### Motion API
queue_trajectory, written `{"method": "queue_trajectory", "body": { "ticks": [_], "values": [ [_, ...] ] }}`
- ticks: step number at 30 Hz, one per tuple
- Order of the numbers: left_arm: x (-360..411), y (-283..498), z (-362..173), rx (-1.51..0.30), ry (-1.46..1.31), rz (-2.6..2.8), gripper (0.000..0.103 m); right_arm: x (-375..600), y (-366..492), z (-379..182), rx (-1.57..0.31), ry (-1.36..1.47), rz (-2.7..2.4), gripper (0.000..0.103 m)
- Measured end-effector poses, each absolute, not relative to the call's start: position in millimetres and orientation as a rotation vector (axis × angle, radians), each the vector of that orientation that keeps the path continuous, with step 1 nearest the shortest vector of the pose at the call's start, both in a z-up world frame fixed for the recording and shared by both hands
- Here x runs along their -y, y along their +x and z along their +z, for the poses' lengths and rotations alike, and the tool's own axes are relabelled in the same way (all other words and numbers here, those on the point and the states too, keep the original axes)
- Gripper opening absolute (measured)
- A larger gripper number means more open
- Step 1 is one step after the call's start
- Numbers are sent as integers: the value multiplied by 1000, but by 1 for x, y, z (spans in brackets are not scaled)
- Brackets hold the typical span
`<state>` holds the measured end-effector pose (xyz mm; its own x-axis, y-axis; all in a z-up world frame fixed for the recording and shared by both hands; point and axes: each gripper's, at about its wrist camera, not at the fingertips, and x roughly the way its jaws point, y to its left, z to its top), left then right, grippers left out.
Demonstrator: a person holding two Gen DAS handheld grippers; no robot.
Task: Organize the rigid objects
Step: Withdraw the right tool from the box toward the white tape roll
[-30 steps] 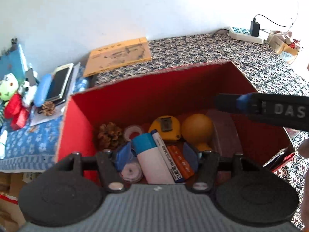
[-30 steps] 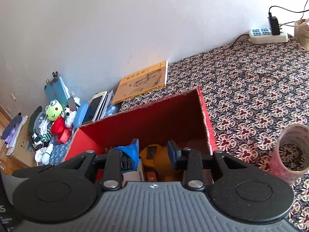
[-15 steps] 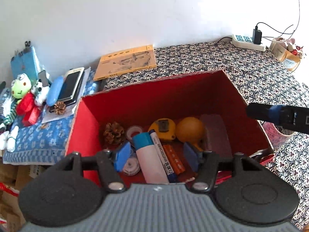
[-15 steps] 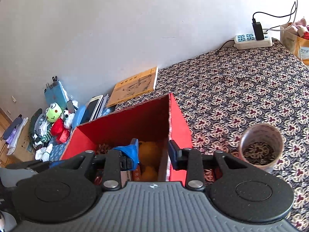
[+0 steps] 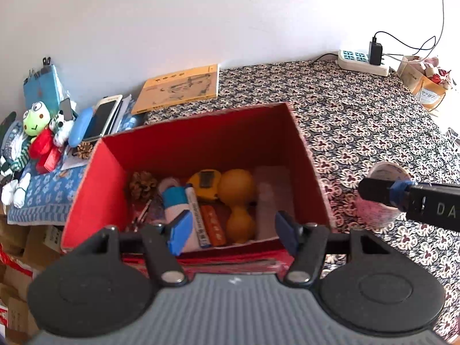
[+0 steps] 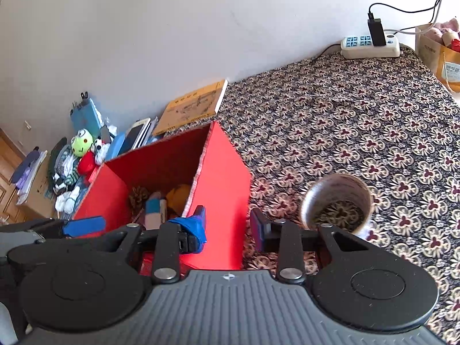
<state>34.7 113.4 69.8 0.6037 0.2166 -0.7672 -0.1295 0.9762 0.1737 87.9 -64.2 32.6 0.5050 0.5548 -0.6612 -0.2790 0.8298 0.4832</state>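
A red cardboard box (image 5: 95, 184) stands on the patterned cloth and also shows in the right wrist view (image 6: 221, 178). It holds a pine cone (image 5: 142, 185), a yellow tape measure (image 5: 205, 181), an orange gourd-shaped toy (image 5: 237, 201), a marker (image 5: 197, 212), a blue-capped white tube (image 5: 175, 201) and a clear case (image 5: 271, 198). My left gripper (image 5: 233, 230) is open and empty over the box's near edge. My right gripper (image 6: 228, 225) is open and empty, right of the box, near a roll of tape (image 6: 336, 204) standing on the cloth.
A yellow booklet (image 5: 179, 87) lies by the wall. Phones, a blue case and plush toys (image 5: 37, 132) sit at the left. A power strip (image 5: 362, 61) with a charger and a paper bag (image 5: 425, 86) are at the far right.
Both grippers have pulled back and up from the box. The right gripper has swung right, off the box interior, bringing the tape roll closer to its fingers.
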Motion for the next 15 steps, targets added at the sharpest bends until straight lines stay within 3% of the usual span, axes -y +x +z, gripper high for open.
{"method": "queue_trajectory", "body": {
  "ticks": [15],
  "values": [
    [-45,42,64,-912,98,201,65,125,95,16,-979,346,541,17]
  ]
}}
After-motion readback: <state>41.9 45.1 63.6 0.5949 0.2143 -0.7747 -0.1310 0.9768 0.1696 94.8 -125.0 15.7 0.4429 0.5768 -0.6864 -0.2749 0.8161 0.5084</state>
